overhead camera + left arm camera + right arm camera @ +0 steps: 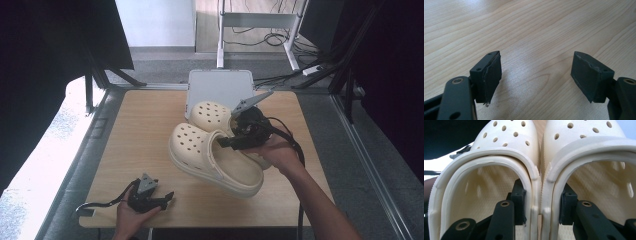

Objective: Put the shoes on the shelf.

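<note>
Forearms are reaching in from the bottom of the high view: the left claw [167, 196] is resting on the wooden desk [140, 130] near its front edge, while the right claw [225, 143] is holding two cream clogs [210, 155] side by side, tilted above the desk's middle before a white board [215, 85].

Seen from the left gripper view, the left claw [536, 75] is standing spread over bare desk [529, 27].

Seen from the right gripper view, the right claw [542, 205] is pinching the clogs' [506, 142] adjoining inner walls together, one jaw inside each.
</note>
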Motion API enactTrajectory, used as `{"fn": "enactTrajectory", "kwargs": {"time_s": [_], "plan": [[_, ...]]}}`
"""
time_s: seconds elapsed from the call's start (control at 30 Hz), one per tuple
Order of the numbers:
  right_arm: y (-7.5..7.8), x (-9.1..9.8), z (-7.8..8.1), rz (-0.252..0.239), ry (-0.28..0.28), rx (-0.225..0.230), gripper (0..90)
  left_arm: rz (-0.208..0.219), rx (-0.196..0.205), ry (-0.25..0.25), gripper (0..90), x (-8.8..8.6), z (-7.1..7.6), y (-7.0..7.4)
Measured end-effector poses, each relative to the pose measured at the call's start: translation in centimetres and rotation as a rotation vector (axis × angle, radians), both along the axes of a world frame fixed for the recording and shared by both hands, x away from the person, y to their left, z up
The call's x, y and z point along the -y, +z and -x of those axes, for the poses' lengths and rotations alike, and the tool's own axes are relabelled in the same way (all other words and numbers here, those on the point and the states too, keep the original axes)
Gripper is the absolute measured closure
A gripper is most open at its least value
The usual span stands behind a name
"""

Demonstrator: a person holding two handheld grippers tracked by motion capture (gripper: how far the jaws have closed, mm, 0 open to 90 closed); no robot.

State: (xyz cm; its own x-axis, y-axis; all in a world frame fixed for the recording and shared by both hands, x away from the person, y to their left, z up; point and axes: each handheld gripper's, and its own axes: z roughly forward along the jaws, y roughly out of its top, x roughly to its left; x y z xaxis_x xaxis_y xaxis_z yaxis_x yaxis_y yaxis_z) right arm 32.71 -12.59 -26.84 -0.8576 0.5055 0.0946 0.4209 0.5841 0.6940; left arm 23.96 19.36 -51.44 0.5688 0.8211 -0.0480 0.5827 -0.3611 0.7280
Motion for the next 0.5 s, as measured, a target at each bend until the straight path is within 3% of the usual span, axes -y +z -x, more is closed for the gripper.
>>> {"fn": "enactTrajectory", "kwargs": {"time_s": [0.5], "plan": [[1.9,0.3,-3.6,-0.015,-0.104,0.022,65.2,0.000,-0.001,-0.006,25.0,-0.1,0.0,0.0]]}}
